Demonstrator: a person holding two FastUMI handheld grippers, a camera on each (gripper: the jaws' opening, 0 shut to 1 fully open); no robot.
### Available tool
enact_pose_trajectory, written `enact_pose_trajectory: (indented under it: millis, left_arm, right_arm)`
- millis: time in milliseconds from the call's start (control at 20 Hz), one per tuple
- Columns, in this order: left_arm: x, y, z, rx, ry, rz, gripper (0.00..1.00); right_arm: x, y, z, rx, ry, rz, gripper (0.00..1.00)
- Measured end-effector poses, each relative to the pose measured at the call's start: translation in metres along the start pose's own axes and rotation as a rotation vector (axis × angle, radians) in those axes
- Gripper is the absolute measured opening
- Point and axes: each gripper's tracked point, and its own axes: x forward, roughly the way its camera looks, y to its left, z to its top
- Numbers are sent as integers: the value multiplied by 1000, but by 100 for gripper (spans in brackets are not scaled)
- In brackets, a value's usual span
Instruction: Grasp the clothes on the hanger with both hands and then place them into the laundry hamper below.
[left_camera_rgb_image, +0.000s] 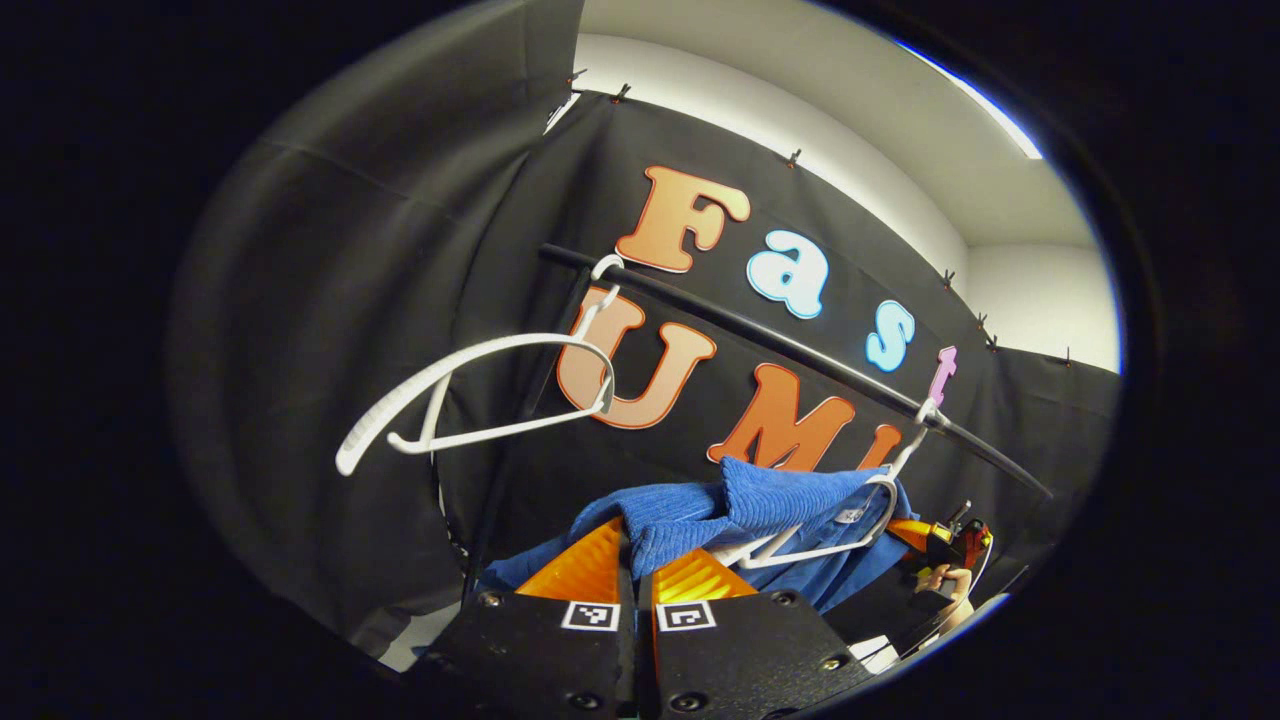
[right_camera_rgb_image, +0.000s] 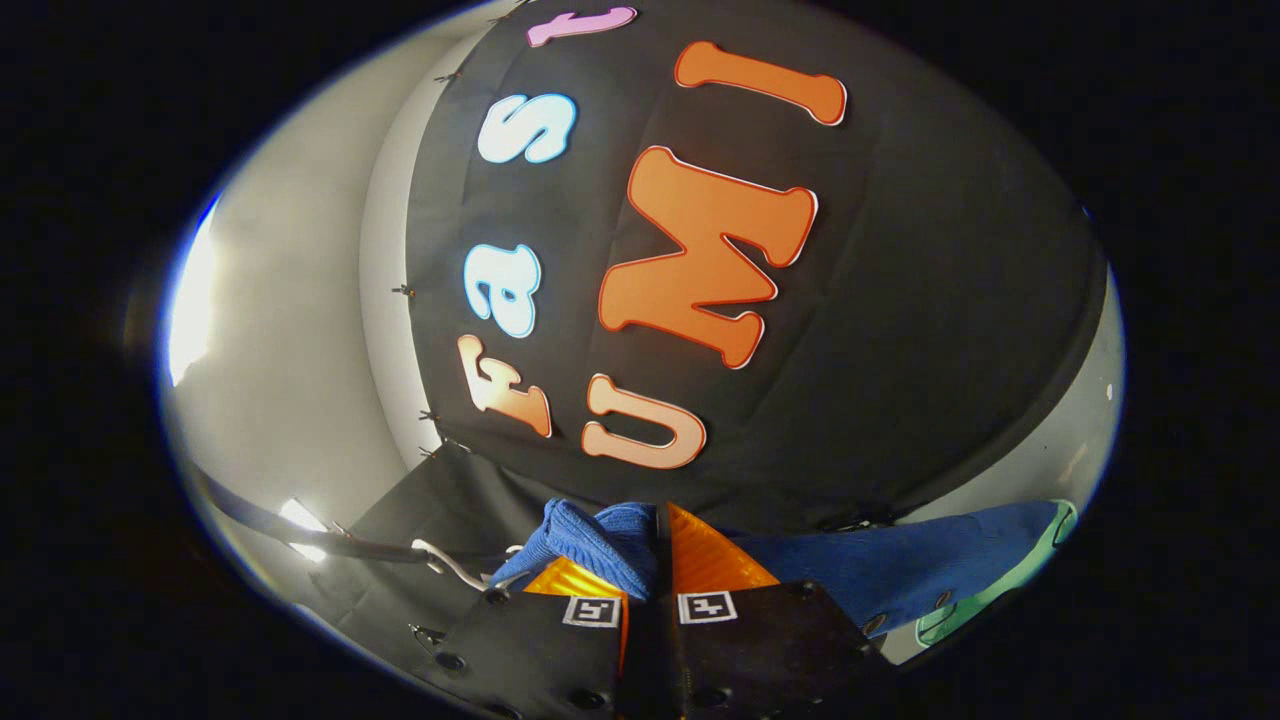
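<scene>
Two white hangers on one black rail (left_camera_rgb_image: 760, 335): an empty hanger (left_camera_rgb_image: 470, 400) swung out to one side, and a second hanger (left_camera_rgb_image: 850, 520) with one blue garment (left_camera_rgb_image: 700, 515) draped over it. Left hand-held gripper (left_camera_rgb_image: 636, 570) clamped on a fold of that cloth. Right hand-held gripper (right_camera_rgb_image: 655, 565) likewise pinching blue fabric. Far off, seemingly a hand (left_camera_rgb_image: 945, 580), blurred. Pale green rim (right_camera_rgb_image: 1010, 580), possibly one hamper.
</scene>
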Motion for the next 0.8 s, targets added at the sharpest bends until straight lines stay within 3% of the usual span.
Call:
enact_pose_trajectory:
  millis: [100, 200, 450, 650, 800]
  left_arm:
    - [3, -2, 21, 8, -41, -11, 0]
    - [19, -5, 21, 23, -33, -10, 0]
    - [32, 18, -34, 48, 104, 58, 2]
    - [24, 14, -65, 60, 152, 23, 0]
    - [17, 8, -71, 138, 145, 13, 0]
  right_arm:
    - [3, 15, 13, -22, -34, 24, 7]
    - [9, 8, 16, -38, -29, -2, 7]
    - [13, -62, 4, -16, 10, -172, 7]
    - [-10, -92, 1, 10, 8, -202, 7]
    - [-22, -101, -2, -23, 15, -219, 7]
